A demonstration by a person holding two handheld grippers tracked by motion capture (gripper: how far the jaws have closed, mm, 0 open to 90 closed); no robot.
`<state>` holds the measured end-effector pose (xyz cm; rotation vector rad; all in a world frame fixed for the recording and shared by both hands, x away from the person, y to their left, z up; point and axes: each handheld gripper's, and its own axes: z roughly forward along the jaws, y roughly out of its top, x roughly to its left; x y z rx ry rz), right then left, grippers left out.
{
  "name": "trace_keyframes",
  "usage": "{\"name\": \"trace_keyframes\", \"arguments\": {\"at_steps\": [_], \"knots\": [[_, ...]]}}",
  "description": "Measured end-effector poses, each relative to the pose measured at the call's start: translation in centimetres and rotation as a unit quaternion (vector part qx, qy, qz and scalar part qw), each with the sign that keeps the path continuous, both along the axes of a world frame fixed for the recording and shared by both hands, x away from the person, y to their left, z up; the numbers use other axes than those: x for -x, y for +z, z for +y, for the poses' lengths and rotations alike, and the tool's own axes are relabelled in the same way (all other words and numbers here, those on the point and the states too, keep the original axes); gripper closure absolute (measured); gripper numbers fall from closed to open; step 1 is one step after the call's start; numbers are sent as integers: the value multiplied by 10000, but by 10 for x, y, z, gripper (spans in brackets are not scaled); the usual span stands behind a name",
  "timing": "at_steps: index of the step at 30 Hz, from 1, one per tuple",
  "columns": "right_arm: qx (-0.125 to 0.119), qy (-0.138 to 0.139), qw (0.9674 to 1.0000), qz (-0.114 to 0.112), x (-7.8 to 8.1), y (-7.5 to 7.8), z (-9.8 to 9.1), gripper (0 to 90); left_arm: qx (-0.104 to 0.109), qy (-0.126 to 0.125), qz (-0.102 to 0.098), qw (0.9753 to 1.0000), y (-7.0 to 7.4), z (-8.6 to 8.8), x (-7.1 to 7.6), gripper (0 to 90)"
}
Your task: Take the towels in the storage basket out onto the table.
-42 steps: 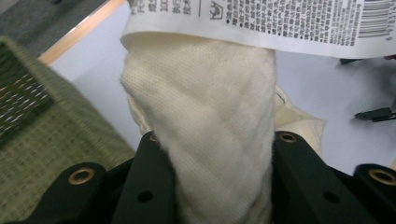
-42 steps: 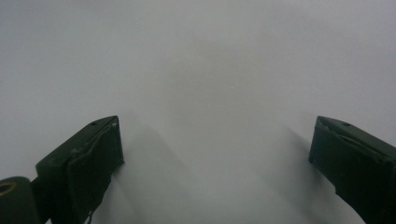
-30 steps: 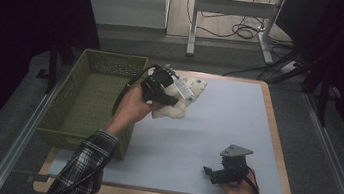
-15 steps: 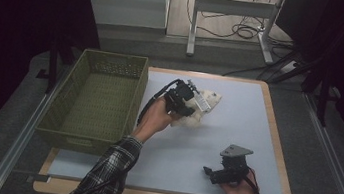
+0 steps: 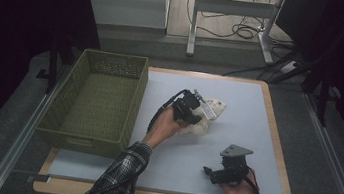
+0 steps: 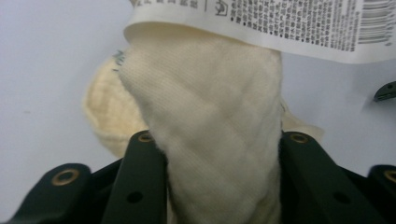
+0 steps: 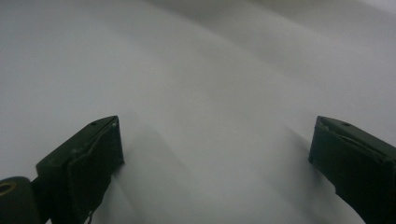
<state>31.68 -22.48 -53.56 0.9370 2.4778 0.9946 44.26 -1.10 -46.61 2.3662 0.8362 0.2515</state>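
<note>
Plaid sleeve (image 5: 117, 173), black fingers (image 6: 142, 177) — brass-looking screws, trailing cable (image 5: 160, 110)

A lab or recording room: dark curtains (image 5: 14, 15), loose floor cables (image 5: 239, 30), metal desk legs (image 5: 231, 14) beyond the surface (image 5: 255, 138).

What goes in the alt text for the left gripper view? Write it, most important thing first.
Two black jaws of the left tool clamp a fold of cream cloth, seen close up. A white printed label on the cloth crosses the top, and pale table lies behind.
</note>
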Motion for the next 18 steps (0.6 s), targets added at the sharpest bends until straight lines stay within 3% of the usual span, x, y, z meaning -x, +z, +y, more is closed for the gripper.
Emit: {"name": "trace_keyframes", "arguments": {"at_steps": [2, 5, 8, 12, 18], "knots": [[0, 1, 10000, 2, 0, 0, 0, 30, 56, 27, 124, 9999, -11, -4, -1, 566], [4, 5, 10000, 0, 0, 0, 0, 30, 69, 55, 178, 9998, -21, -6, 0, 316], [8, 4, 10000, 7, 0, 0, 0, 30, 100, 96, 184, 9997, -25, -5, 1, 184], [2, 6, 10000, 17, -1, 0, -1, 31, 257, 108, 186, 9994, -23, 1, 9, 144], [7, 7, 10000, 20, -1, 0, 0, 31, 366, 120, 126, 9992, -12, 10, 22, 186]]}}
